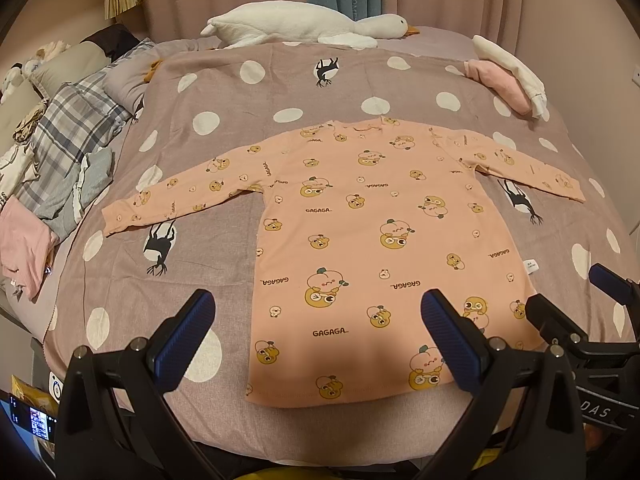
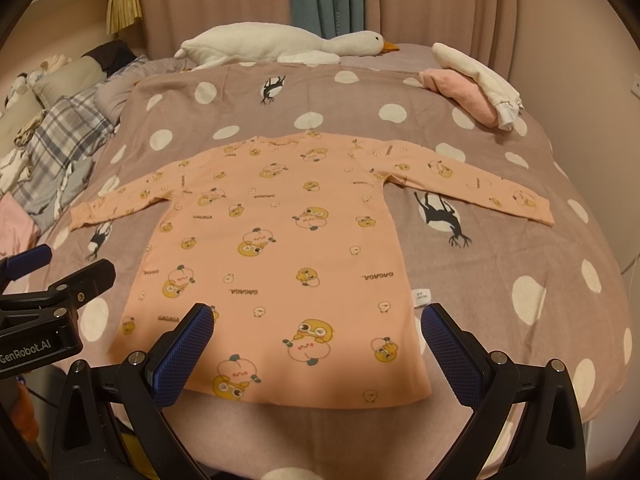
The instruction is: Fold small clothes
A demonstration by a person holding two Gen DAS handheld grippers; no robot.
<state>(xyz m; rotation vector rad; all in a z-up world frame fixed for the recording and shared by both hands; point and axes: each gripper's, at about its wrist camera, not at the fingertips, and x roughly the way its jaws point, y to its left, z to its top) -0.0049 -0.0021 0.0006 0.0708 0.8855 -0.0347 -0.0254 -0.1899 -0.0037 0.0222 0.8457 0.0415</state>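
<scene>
A small peach long-sleeved shirt (image 1: 360, 240) with a cartoon print lies flat on the polka-dot bedspread (image 1: 224, 112), both sleeves spread out and the hem toward me. It also shows in the right wrist view (image 2: 288, 248). My left gripper (image 1: 318, 336) is open and empty, raised above the hem at its left part. My right gripper (image 2: 318, 348) is open and empty above the hem at its right part. The right gripper also shows at the right edge of the left wrist view (image 1: 572, 304).
A white goose plush (image 1: 304, 26) lies at the far edge of the bed. Folded pink and white clothes (image 1: 508, 76) sit at the far right. A heap of plaid and pink clothes (image 1: 60, 152) lies along the left side. Curtains hang behind.
</scene>
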